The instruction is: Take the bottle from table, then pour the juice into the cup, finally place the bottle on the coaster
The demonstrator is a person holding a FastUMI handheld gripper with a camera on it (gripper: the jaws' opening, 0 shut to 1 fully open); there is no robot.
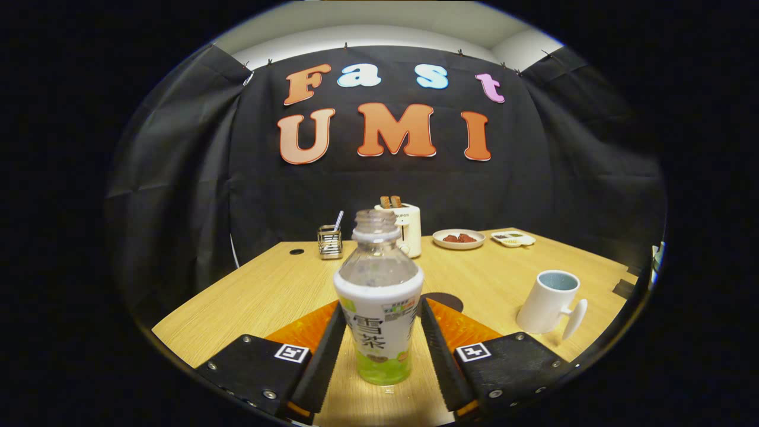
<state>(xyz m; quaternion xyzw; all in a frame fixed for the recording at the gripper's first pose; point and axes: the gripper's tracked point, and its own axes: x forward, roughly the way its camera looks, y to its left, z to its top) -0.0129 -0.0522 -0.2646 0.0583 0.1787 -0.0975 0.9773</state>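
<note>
A clear plastic bottle [379, 308] with a white label, no cap and a little green juice at the bottom stands upright between my fingers. My gripper [381, 307] is shut on it, both fingertips [337, 323] pressing the label's sides. Whether its base rests on the wooden table [267, 296] I cannot tell. A dark round coaster [446, 300] lies just beyond the bottle, partly hidden by the right finger. The white cup [548, 302] with its handle toward me stands ahead to the right of the fingers.
Toward the far edge of the table stand a white toaster [409, 228] holding bread, a metal holder [329, 241] with a utensil, a plate of food [458, 238] and a small divided dish [513, 238]. A dark hole [296, 251] marks the tabletop at the far left.
</note>
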